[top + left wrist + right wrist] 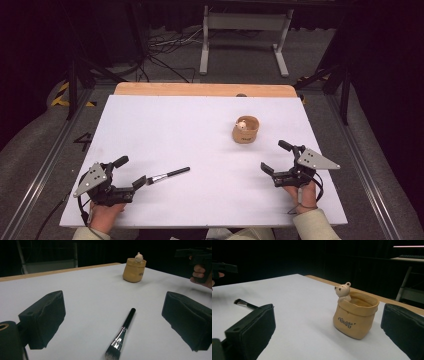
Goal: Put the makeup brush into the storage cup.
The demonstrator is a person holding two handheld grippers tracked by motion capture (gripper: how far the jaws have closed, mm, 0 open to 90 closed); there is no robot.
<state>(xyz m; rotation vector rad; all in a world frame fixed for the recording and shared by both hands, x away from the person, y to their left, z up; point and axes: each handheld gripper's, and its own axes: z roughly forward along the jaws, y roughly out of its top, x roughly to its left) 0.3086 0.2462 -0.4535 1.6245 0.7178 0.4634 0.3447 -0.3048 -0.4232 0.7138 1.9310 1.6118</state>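
A makeup brush [168, 175] is lying just beyond the left gripper [131, 172], while the right gripper [274, 156] is facing a bear pot [245, 129]; both tongs are gaping apart.

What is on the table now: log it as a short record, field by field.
surface: white table
brush: makeup brush lying flat, bristles toward the left gripper
pot: tan bear pot, upright, right of centre
left gripper: open, jaws either side of the brush's bristle end, not gripping
right gripper: open, pointed at the pot, apart from it
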